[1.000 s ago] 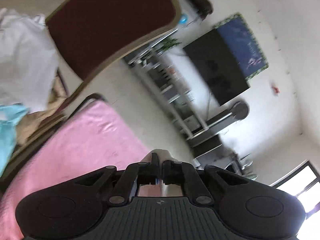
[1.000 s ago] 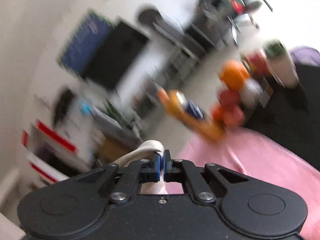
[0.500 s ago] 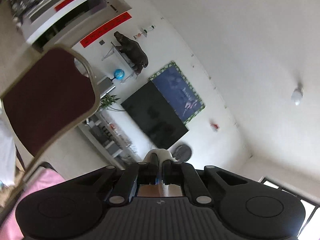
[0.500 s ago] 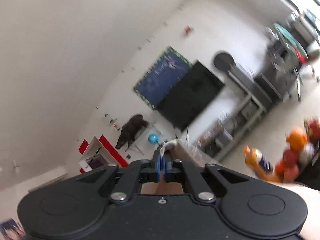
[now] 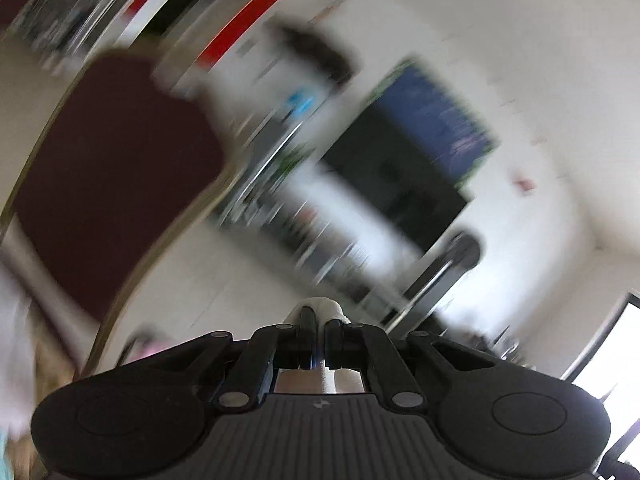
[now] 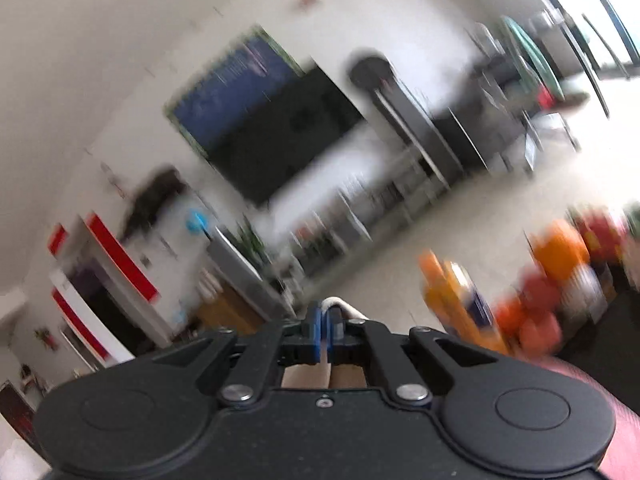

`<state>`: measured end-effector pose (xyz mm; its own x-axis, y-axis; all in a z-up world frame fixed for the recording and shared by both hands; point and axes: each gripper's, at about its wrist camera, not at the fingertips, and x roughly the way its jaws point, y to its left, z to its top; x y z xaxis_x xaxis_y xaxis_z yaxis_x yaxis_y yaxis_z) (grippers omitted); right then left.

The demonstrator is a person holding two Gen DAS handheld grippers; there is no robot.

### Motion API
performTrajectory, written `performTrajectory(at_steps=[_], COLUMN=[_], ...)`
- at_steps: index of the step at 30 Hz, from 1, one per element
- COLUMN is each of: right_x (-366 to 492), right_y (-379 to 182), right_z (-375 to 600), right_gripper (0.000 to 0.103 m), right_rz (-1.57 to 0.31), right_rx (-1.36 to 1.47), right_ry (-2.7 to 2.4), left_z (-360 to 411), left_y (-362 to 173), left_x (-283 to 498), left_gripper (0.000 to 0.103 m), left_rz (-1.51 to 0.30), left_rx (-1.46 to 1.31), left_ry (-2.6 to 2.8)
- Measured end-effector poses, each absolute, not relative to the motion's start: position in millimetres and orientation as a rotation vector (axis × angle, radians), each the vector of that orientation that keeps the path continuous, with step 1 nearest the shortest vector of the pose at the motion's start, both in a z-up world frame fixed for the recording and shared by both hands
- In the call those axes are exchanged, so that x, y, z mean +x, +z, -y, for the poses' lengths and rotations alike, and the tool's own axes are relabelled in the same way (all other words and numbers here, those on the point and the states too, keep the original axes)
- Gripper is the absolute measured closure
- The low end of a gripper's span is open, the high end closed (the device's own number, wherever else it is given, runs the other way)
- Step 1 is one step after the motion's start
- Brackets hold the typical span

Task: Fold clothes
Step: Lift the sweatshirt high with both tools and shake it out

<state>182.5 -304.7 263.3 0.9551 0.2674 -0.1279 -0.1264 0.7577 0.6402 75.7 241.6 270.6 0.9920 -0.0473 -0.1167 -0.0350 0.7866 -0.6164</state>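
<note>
Both views smeared by motion blur. Left gripper (image 5: 318,334): fingers together, clamped on fold of pale cream cloth (image 5: 320,307) that bulges just past tips. Right gripper (image 6: 325,330): blue-padded fingers pressed together, pinching thin edge of same-looking cream cloth (image 6: 344,307). Both point roughly level toward far white wall with dark flat television (image 5: 394,182). Maroon padded chair back with gold frame (image 5: 112,184) at left. Pink desk cover (image 6: 624,428) low right; blurred orange and red toys (image 6: 556,280) beyond it.

Chair (image 5: 116,184) left of television (image 5: 392,184), shelving (image 5: 280,200) between.
</note>
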Motion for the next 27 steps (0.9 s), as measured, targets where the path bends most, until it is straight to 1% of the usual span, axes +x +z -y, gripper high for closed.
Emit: performTrajectory(at_steps=[2,4,6,9,15,18,20,21,24,27], right_x=[172,166,167,181,198,194,193,192,188,184], right_y=[267,263,237,161,7,-41,-67,-66,-52,-42], right_z=[314,325,333,334,322,315,309,304,289,290], right_gripper=[0.100,0.100,0.100,0.100,0.100,0.100,0.100,0.100,0.100,0.100], right_rz=[-0.156,-0.120,-0.152,-0.305,-0.638,-0.788,-0.877,-0.887,-0.846,-0.812], right_rx=[0.673,0.678,0.691,0.711,0.735,0.709,0.691,0.671,0.552,0.563], right_ry=[0.233,0.246,0.248,0.218,0.114,0.044,0.016,0.035,0.032,0.032], left_z=[-239,-238,-236,-227,-230,-234,-234,-232,-226,-224], left_y=[274,252,227,151,-21,-71,-78,-76,-68,-50], left_x=[67,65,62,63,80,89,92,92,91,77], left_gripper=[0.100,0.100,0.100,0.100,0.100,0.100,0.100,0.100,0.100,0.100], left_rz=[-0.088,-0.128,-0.171,-0.280,-0.580,-0.704,-0.722,-0.715,-0.693,-0.670], left_rx=[-0.637,-0.651,-0.662,-0.650,-0.731,-0.736,-0.741,-0.727,-0.688,-0.718], left_ry=[-0.016,-0.012,-0.006,0.044,0.191,0.266,0.283,0.279,0.268,0.236])
